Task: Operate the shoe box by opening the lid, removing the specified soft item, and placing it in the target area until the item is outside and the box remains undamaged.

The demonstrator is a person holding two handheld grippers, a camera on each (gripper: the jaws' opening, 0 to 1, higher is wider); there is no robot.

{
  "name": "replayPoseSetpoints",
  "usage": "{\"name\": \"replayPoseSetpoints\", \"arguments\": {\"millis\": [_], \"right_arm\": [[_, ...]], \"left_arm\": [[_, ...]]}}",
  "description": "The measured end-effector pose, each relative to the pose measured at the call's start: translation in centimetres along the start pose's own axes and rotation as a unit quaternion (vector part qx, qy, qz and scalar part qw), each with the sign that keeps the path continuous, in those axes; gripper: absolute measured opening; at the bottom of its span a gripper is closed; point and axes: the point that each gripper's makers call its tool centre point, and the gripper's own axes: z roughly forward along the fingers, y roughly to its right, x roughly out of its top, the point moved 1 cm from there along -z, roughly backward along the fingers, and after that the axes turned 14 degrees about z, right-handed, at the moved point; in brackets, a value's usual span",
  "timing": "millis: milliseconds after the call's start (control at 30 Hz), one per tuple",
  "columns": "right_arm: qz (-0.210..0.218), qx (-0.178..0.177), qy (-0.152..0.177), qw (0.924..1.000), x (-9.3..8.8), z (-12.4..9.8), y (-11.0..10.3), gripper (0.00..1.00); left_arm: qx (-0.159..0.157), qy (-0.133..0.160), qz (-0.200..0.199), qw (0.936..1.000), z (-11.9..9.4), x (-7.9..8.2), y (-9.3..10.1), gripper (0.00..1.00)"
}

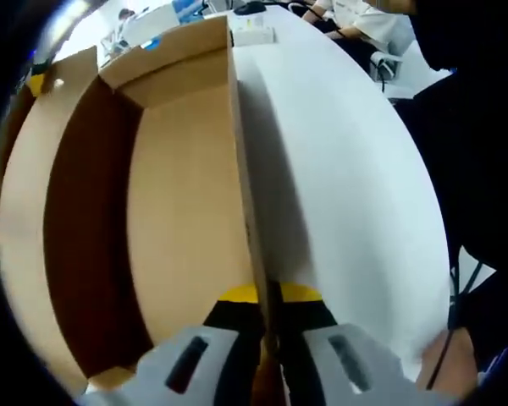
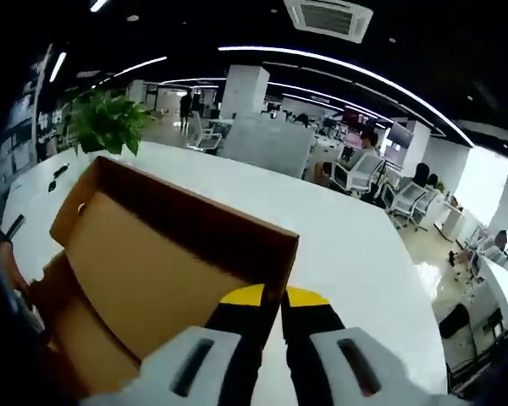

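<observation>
The brown cardboard shoe box lies open on a white table. In the left gripper view a thin cardboard rim of its lid runs straight up from between the jaws. My left gripper is shut on that rim, one yellow-tipped jaw on each side. In the right gripper view the lid stands tilted up, its inner face bare cardboard. My right gripper is shut on the lid's near front edge. A lower part of the box shows at the left.
A small white carton sits at the table's far end, with seated people behind it. A hand shows at the lower right. A potted plant stands beyond the box, with office chairs and desks further off.
</observation>
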Motion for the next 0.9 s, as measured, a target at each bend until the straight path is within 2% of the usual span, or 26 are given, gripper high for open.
{"name": "replayPoseSetpoints", "arguments": {"millis": [67, 300, 567, 900], "right_arm": [[-0.006, -0.005, 0.005, 1.0, 0.0, -0.3, -0.1, 0.05], [0.007, -0.018, 0.062, 0.9979, 0.5, -1.3, -0.2, 0.04], [-0.002, -0.024, 0.107, 0.994, 1.0, -3.3, -0.7, 0.04], [0.012, -0.001, 0.131, 0.9913, 1.7, -4.4, -0.7, 0.04]], "left_arm": [[0.001, -0.002, 0.001, 1.0, 0.0, 0.0, 0.0, 0.04], [0.004, -0.011, 0.005, 0.9999, 0.0, -0.1, -0.2, 0.04], [0.002, -0.008, 0.001, 1.0, -0.1, -0.1, -0.1, 0.04], [0.002, -0.01, 0.001, 0.9999, -0.3, -0.2, -0.3, 0.04]]}}
